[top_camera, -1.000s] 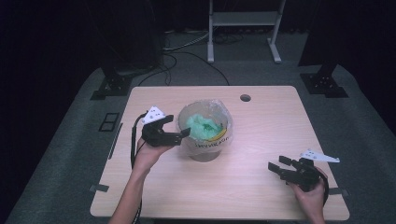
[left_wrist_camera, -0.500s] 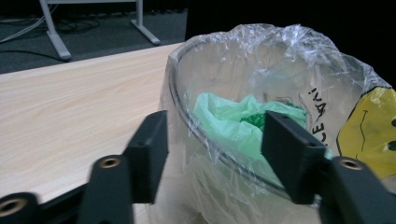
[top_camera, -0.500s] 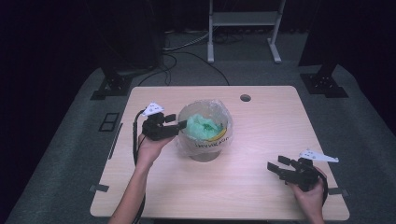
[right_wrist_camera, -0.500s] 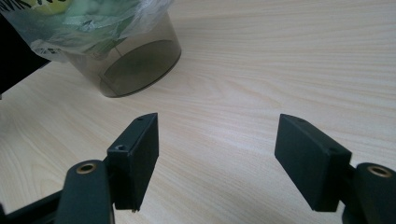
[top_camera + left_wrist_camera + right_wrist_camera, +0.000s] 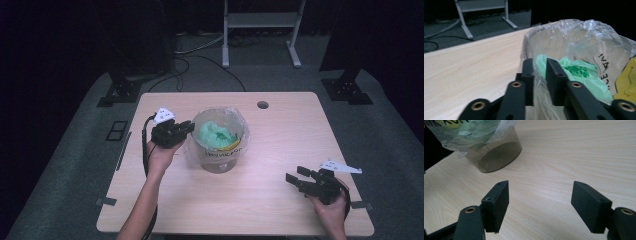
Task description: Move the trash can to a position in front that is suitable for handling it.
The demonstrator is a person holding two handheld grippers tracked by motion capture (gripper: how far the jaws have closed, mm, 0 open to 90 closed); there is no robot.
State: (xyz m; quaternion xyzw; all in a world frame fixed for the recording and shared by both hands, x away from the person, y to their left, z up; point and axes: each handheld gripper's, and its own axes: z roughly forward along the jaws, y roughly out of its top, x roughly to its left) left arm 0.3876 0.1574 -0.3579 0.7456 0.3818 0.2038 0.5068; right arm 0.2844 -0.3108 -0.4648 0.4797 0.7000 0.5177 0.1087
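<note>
While the left gripper [image 5: 186, 128] sits at the left rim of the clear round plastic container [image 5: 218, 150], its jaws are nearly closed, pinching the crinkled clear plastic liner [image 5: 574, 32] draped over that rim. Container stands mid-table, slightly toward the far edge of the light wooden table [image 5: 280, 135]. Inside the liner: a crumpled green plastic bag [image 5: 576, 72] and a yellow item [image 5: 627, 80], unclear what. Right gripper [image 5: 299, 176] hovers near the table's near right corner, well apart from the container, jaws wide apart, holding nothing. Bare wood lies between the right gripper and the container.
</note>
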